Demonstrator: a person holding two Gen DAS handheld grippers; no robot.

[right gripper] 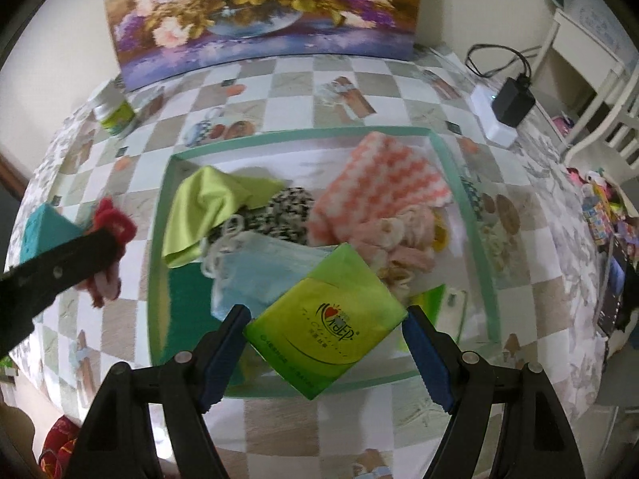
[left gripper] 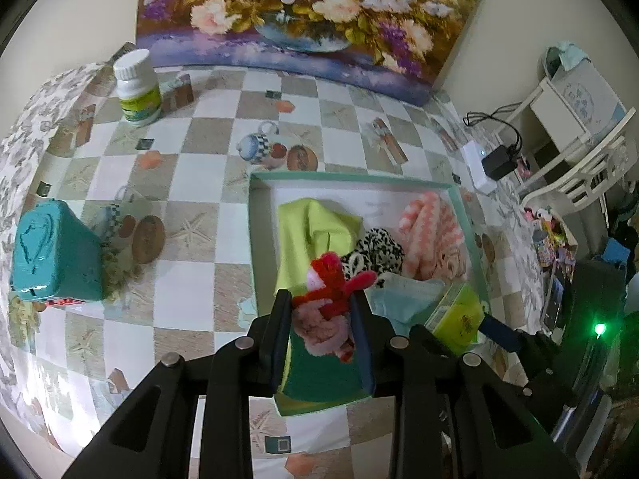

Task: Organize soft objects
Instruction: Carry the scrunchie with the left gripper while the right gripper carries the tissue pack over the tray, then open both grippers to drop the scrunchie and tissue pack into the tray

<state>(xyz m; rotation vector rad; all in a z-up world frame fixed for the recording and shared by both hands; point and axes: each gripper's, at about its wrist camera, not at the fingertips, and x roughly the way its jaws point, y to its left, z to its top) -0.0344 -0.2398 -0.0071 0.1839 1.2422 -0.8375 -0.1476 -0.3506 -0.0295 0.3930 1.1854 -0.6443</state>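
My left gripper (left gripper: 321, 299) is shut on a red and pink fluffy toy (left gripper: 327, 299), which it holds above the near left part of a teal-rimmed white tray (left gripper: 252, 239). In the tray lie a lime cloth (left gripper: 311, 235), a leopard-print piece (left gripper: 377, 251), a pink-and-white striped cloth (left gripper: 433, 231) and a pale blue cloth (left gripper: 403, 299). My right gripper (right gripper: 325, 313) is shut on a green tissue pack (right gripper: 325, 327), turned cornerwise between the blue pads, over the tray's near side (right gripper: 359, 379). The left gripper's finger (right gripper: 60, 271) shows at the left with the red toy (right gripper: 116, 227).
A white bottle with a green label (left gripper: 137, 88) and a teal tin (left gripper: 56, 251) stand on the checkered tablecloth left of the tray. A flower painting (left gripper: 311, 20) leans on the back wall. At the right edge are a white power strip with a black adapter (left gripper: 489, 163) and a white chair (left gripper: 579, 147).
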